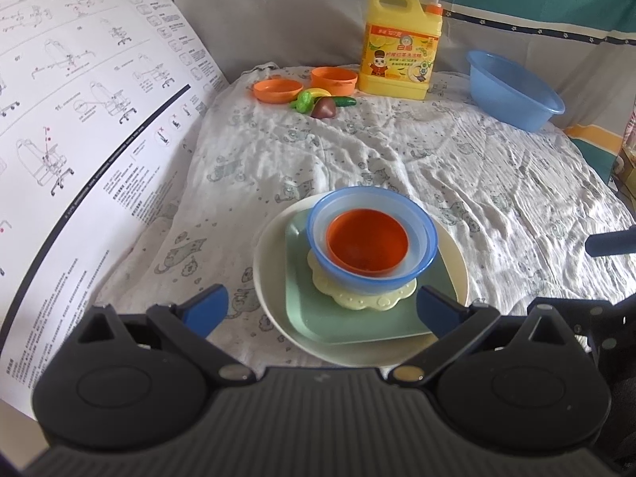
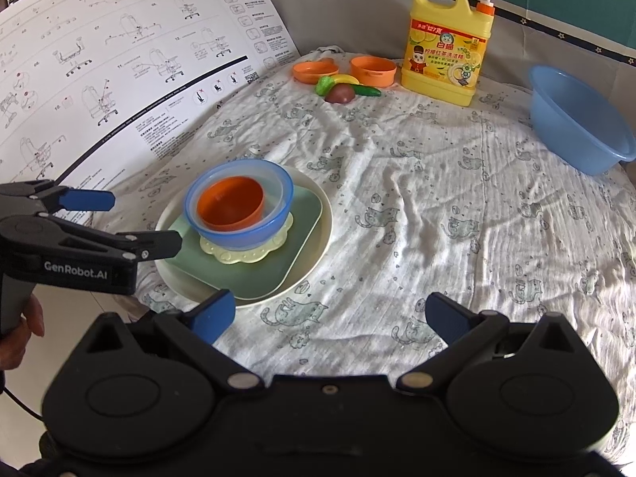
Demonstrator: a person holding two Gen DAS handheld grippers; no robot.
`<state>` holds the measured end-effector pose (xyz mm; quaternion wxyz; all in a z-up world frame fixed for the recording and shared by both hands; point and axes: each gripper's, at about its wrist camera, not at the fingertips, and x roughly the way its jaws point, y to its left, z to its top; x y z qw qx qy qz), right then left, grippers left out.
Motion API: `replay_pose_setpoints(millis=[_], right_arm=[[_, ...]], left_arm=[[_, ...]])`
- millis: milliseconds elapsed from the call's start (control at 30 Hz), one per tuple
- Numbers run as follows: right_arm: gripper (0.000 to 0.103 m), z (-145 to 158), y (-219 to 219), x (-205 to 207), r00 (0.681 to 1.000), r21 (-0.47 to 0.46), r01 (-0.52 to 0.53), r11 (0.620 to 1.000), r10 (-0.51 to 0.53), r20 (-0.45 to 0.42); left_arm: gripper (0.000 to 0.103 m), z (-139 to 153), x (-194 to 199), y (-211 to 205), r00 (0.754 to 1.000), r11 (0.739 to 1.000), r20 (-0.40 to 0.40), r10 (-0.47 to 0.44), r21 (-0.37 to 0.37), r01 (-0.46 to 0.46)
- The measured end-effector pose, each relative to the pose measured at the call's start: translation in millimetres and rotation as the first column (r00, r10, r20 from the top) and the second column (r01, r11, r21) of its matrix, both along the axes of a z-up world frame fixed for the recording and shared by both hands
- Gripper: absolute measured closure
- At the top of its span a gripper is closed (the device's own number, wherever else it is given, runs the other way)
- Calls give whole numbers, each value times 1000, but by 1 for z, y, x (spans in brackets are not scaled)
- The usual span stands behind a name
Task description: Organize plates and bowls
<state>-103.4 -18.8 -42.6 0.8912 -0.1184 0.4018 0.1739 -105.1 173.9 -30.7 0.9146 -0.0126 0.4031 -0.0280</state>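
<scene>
A stack stands on the cloth: a cream round plate, a green square plate, a pale yellow flower-edged dish, a blue bowl and an orange bowl nested inside. My left gripper is open and empty, just short of the stack's near edge. My right gripper is open and empty, over the cloth to the right of the stack.
At the back are an orange dish, an orange pot, toy vegetables, a yellow detergent jug and a blue basin. A printed instruction sheet stands on the left.
</scene>
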Motion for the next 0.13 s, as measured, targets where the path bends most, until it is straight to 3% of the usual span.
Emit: replay_pose_setpoints(millis=[133], right_arm=[[0,1,-1,0,1000,0,9,1000,-9,5]], left_arm=[[0,3,-2,-4,1000,1000,7,-12,16,12]])
